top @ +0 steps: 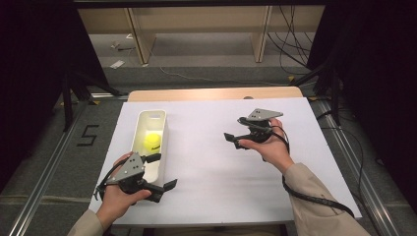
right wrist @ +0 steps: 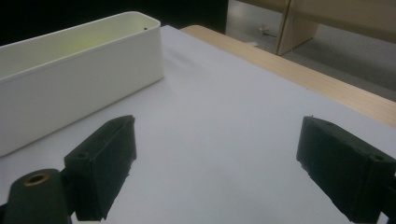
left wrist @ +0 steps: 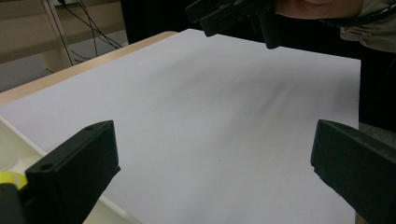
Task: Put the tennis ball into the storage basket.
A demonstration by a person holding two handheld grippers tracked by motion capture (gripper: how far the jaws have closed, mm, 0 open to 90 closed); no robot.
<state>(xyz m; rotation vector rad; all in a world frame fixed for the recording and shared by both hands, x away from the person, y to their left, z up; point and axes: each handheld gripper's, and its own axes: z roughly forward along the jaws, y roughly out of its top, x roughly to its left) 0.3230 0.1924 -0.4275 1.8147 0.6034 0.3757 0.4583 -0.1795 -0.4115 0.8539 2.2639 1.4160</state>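
Hands apart over the white table cover [top: 211,162]. Left gripper [top: 160,172] sits at about seven o'clock, jaws spread wide with nothing between them, one jaw just beside the near end of the white bin [top: 160,129]. Inside that bin, at roughly nine o'clock on the table, lies the yellow ball [top: 153,141]. Right gripper [top: 235,129] hangs at two o'clock, well apart from the bin, pointing toward it, jaws gaping and holding nothing.
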